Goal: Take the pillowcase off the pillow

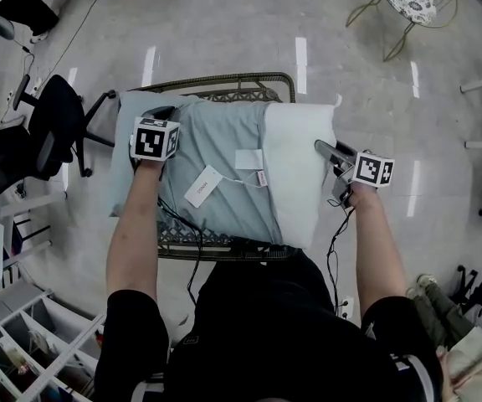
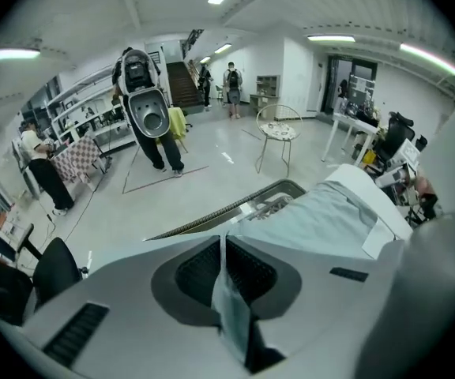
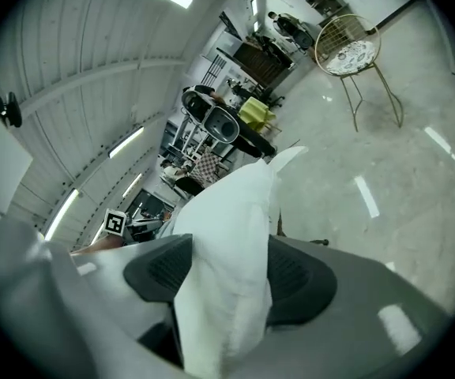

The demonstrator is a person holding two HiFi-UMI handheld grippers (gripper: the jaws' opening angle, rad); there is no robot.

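**1. Labels and markings.** Three tags lie on the pillowcase [image 1: 216,153]. They are a large white label [image 1: 202,187] set at a slant, a square white label [image 1: 248,159] and a small pink tag [image 1: 262,178] beside it. I can make out a line of print on the large label, but it is too small to read. Each marker cube carries black-and-white squares and no text.

**2. Position of the work.** The pillow [image 1: 299,166] lies across a woven-edged counter [image 1: 224,82] directly in front of me. The pale blue pillowcase covers its left and middle part. The bare white end of the pillow projects at the right.

**3. Left tongs** [image 1: 156,117]. They are clenched on the pillowcase at its left end. Only the left gripper view shows the grip itself, a thin fold of blue fabric pinched between the ribbed pads.

**4. Right tongs** [image 1: 321,148]. They are grasping the exposed white end of the pillow. In the right gripper view the filling bulges between both pads and touches each of them.

**5. Differences between views.**
- The head view alone shows the tags, a black office chair [image 1: 53,124] to the left and the cables hanging below the counter.
- The left gripper view alone shows a staircase [image 2: 182,85] and people standing at the far end of the room.
- The right gripper view shows the left marker cube [image 3: 115,222] beyond the pillow.
- A round wire-legged table [image 3: 346,50] appears in all three views.
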